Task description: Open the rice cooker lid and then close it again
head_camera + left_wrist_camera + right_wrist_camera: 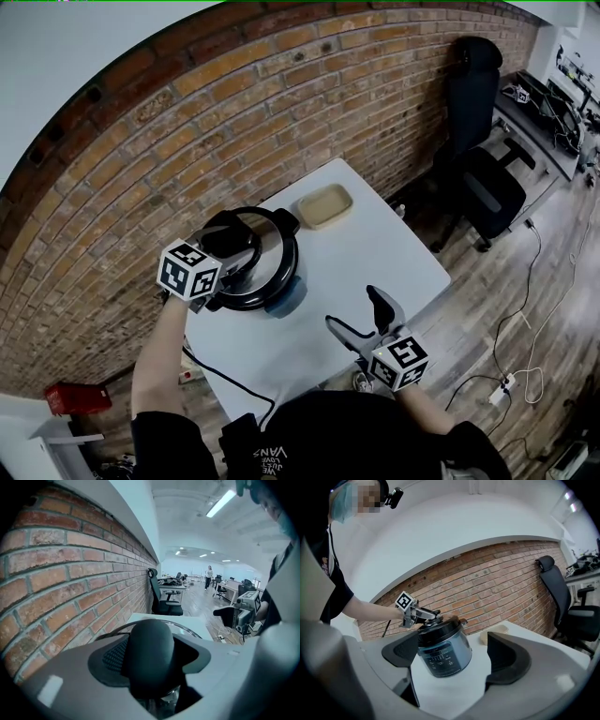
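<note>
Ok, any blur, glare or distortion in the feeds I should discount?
Head view: heavy fisheye, the brick wall bows into an arc, and the rice cooker lid shows bright reflections. Left gripper view: the lid knob sits close and soft; the ceiling light is blown out. Right gripper view: the rice cooker reads sharp, with the nearby jaws blurred.

The white table (394,258) carried two items: the rice cooker (277,270) near its left edge and a shallow beige tray (325,205) just beyond it.
</note>
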The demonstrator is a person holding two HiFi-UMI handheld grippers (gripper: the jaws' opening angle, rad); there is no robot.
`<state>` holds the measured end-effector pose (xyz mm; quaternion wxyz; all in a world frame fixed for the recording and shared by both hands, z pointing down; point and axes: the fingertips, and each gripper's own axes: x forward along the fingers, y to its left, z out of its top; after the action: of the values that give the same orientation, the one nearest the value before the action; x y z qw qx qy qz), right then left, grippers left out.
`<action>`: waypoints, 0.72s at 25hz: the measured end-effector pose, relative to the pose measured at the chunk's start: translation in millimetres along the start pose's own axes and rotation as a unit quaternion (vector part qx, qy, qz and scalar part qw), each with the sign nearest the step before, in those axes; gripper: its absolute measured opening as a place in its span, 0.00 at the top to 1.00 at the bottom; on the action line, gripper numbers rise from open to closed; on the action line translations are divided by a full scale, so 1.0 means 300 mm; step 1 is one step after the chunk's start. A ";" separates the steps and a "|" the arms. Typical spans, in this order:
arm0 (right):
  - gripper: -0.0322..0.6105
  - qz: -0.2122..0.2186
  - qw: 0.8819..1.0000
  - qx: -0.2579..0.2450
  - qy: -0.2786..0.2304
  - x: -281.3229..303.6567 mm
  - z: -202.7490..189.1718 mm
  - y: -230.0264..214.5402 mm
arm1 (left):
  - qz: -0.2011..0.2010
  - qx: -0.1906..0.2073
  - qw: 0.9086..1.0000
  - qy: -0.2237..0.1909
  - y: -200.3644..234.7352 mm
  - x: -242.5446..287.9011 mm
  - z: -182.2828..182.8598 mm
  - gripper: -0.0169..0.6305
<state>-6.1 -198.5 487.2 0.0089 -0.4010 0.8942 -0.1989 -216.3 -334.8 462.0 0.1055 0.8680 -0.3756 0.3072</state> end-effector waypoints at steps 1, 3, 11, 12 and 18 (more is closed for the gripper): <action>0.24 0.000 1.000 0.000 0.000 -0.001 0.000 -0.001 | -0.003 0.003 1.000 0.001 -0.002 0.000 0.000 0.54; 0.24 -0.001 1.000 0.000 0.001 0.000 -0.002 -0.002 | -0.008 0.009 1.000 0.000 -0.004 -0.001 -0.002 0.54; 0.24 -0.010 1.000 -0.005 0.011 0.022 -0.012 -0.011 | -0.048 0.043 0.998 -0.010 -0.014 0.000 -0.002 0.54; 0.24 -0.011 1.000 -0.006 0.013 0.026 -0.014 -0.010 | -0.057 0.050 0.997 -0.010 -0.018 0.000 -0.002 0.54; 0.24 -0.016 1.000 -0.006 0.023 0.063 -0.027 0.007 | -0.114 0.095 0.989 -0.010 -0.037 0.001 0.004 0.54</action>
<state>-21.8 -208.1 496.8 -0.0171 -0.4112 0.8886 -0.2024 -207.6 -327.7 461.7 0.0528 0.9144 -0.2440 0.3186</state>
